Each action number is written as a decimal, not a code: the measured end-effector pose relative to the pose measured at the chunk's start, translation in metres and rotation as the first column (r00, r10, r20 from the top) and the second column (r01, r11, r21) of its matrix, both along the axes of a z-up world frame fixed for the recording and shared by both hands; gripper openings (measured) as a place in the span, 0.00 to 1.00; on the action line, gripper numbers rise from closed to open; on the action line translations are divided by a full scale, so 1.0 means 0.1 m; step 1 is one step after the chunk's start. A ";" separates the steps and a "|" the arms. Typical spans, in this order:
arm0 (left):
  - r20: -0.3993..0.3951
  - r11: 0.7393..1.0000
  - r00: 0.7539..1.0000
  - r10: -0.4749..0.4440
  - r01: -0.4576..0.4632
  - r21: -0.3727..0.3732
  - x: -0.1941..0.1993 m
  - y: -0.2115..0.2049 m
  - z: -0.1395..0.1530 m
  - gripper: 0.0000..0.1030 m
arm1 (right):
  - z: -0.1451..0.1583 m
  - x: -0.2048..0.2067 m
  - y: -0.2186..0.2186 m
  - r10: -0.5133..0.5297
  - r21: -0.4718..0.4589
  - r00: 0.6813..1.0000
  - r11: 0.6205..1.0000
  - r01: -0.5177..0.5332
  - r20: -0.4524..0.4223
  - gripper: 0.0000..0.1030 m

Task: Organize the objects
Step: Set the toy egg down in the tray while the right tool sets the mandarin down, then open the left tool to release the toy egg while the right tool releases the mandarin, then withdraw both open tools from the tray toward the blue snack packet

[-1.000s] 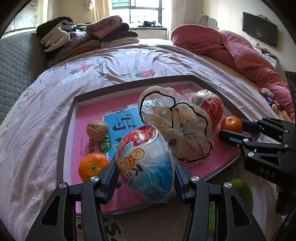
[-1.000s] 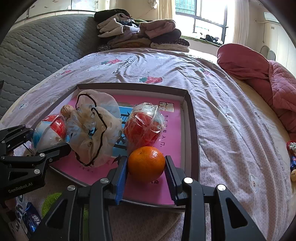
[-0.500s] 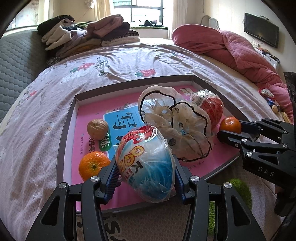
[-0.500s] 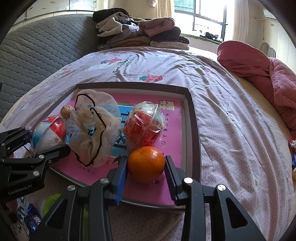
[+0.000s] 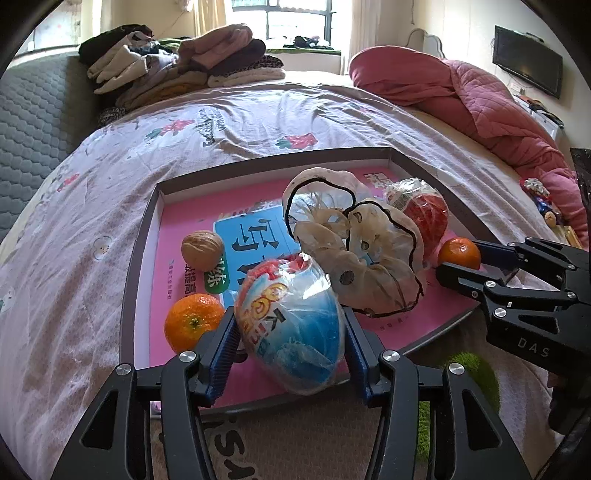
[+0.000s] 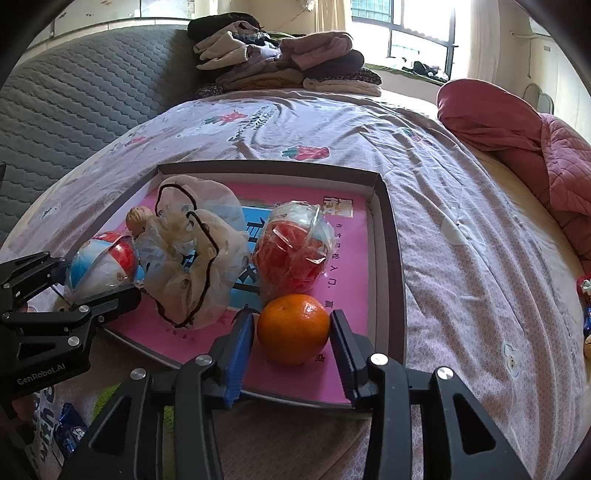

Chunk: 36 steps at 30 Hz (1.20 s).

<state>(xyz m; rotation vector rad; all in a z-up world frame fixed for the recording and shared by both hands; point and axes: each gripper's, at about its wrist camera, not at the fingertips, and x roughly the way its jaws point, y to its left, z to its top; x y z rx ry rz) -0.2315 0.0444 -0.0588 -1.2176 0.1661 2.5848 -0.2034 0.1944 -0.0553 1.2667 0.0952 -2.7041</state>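
Currently both grippers opening: left gripper (image 5: 290, 332) fingers flank the egg (image 5: 291, 325), right gripper (image 6: 291, 334) fingers flank an orange (image 6: 293, 328), gaps visible. Both sit in the tray (image 6: 391, 236) on the bed (image 6: 461, 221); clothes (image 6: 280, 62) and window (image 6: 417, 33) beyond.

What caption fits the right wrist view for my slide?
Right gripper jaws opening around a tangerine in the pink-lined tray on a bed.

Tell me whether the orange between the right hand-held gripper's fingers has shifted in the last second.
No. The orange sits at the same spot on the pink tray, beside the red bag; the right hand-held gripper jaws are opening around it.
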 end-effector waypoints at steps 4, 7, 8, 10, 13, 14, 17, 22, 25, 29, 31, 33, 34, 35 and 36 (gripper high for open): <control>-0.006 1.000 1.000 0.003 -0.003 0.005 0.03 -0.02 0.04 0.57 | 0.02 0.01 0.00 -0.004 0.002 1.000 1.000 0.004 -0.004 0.44; -0.025 1.000 1.000 0.004 -0.004 0.001 0.07 -0.03 0.10 0.61 | 0.04 0.03 0.01 -0.004 -0.002 1.000 1.000 0.004 -0.008 0.45; -0.031 1.000 0.999 0.006 -0.006 -0.005 0.08 -0.03 0.11 0.62 | 0.05 0.04 0.01 -0.005 -0.001 1.000 1.000 0.005 -0.010 0.45; -0.044 1.000 0.999 0.010 -0.011 -0.012 0.11 -0.03 0.15 0.62 | 0.08 0.06 0.02 -0.005 -0.002 1.000 1.000 0.005 -0.017 0.45; -0.050 1.000 0.999 0.019 -0.019 -0.002 0.14 -0.06 0.20 0.62 | 0.12 0.08 0.04 -0.004 -0.014 1.000 1.000 0.004 -0.027 0.46; -0.055 1.000 0.998 0.022 -0.022 -0.003 0.14 -0.06 0.22 0.62 | 0.13 0.09 0.04 -0.005 -0.015 1.000 1.000 0.005 -0.031 0.47; -0.065 0.999 0.997 0.034 -0.034 0.000 0.18 -0.09 0.28 0.62 | 0.17 0.11 0.07 -0.008 -0.025 0.999 1.000 0.007 -0.041 0.48; -0.084 0.999 0.995 0.050 -0.048 0.016 0.25 -0.13 0.42 0.62 | 0.25 0.15 0.10 -0.014 -0.031 0.998 0.999 0.012 -0.060 0.49; -0.090 0.998 0.994 0.057 -0.054 0.026 0.30 -0.14 0.50 0.62 | 0.31 0.18 0.13 -0.018 -0.046 0.997 0.999 0.014 -0.074 0.49; -0.128 0.997 0.989 0.070 -0.066 0.034 0.41 -0.19 0.66 0.62 | 0.44 0.23 0.14 -0.018 -0.059 0.994 0.998 0.012 -0.106 0.49; -0.150 0.996 0.985 0.083 -0.077 0.040 0.46 -0.22 0.75 0.62 | 0.51 0.26 0.15 -0.017 -0.066 0.992 0.998 0.009 -0.122 0.49; -0.164 0.996 0.983 0.085 -0.078 0.047 0.51 -0.25 0.84 0.62 | 0.57 0.29 0.15 -0.013 -0.072 0.990 0.997 0.003 -0.139 0.49; -0.171 0.996 0.981 0.088 -0.081 0.049 0.54 -0.26 0.87 0.62 | 0.60 0.30 0.14 -0.011 -0.073 0.989 0.997 0.000 -0.147 0.49; -0.175 0.996 0.981 0.088 -0.081 0.049 0.56 -0.27 0.91 0.62 | 0.62 0.32 0.15 -0.011 -0.074 0.988 0.997 0.000 -0.153 0.49; -0.178 0.996 0.980 0.087 -0.080 0.049 0.58 -0.28 0.93 0.62 | 0.65 0.33 0.15 -0.011 -0.074 0.987 0.997 -0.001 -0.159 0.49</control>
